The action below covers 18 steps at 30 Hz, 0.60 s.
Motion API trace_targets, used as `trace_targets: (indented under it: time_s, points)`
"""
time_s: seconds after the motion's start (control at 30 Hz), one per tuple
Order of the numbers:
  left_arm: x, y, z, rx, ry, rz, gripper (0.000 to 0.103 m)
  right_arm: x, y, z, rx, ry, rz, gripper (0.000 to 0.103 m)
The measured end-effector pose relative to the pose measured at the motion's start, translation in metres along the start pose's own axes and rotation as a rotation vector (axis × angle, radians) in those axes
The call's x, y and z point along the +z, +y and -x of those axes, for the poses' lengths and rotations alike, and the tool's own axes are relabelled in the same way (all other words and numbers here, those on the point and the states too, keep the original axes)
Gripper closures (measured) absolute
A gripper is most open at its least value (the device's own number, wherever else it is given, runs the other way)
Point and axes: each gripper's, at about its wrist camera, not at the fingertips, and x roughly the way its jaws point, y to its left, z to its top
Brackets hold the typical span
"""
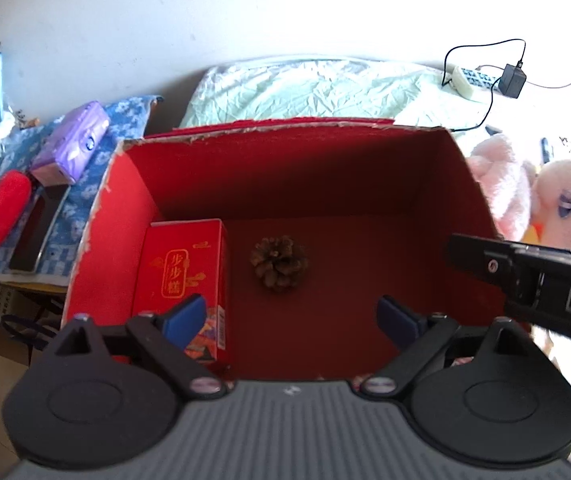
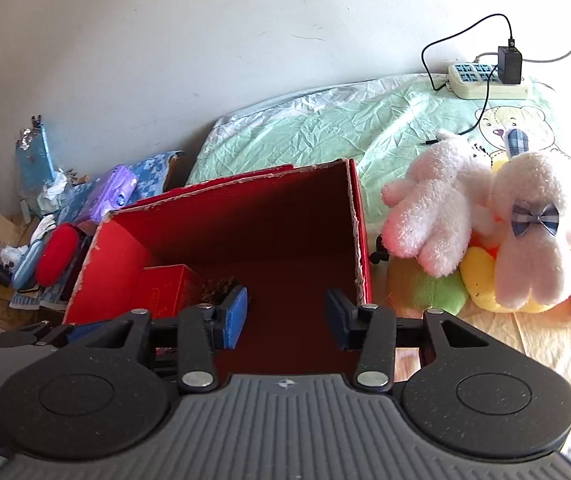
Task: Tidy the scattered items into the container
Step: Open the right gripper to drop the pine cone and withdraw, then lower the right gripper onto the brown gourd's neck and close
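— Both grippers hang over the red box (image 1: 317, 184), yes? The left gripper (image 1: 291, 316) has its jaws wide apart and holds nothing, and the right gripper (image 2: 285, 316) is also apart and empty.

— Yes. The box is right below and ahead of both. It looks like stiff cardboard with torn edges, so it will not bend much.

— What remains outside?

— To the right of the right gripper, just beside the box wall, lies the plush toy pile (image 2: 485, 232). I judge it is big but light and very soft. The pads will sink in, so it is better to pinch a thick part, such as an ear or a limb.

— And inside?

— Ahead of the left gripper and to its left stands a small red carton (image 1: 183, 276), rigid, against the left wall. Directly ahead lies a pine cone (image 1: 278, 263), light and brittle.

— So they are already in the container?

— Yes, both rest on its floor, a little apart.
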Motion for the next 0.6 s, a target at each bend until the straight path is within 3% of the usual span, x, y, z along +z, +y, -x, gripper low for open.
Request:
trace_targets:
  time_s: [0.37,0.6]
  points:
    - [-0.027,-0.022,0.036,0.031,-0.029,0.023,0.006,-0.026,0.004,0.034,0.036,-0.021,0.067,0.052]
    - [-0.052,-0.03,0.038,0.058,-0.026,0.052,0.005,-0.045,-0.007,0.042,0.031,-0.013,0.093,0.05]
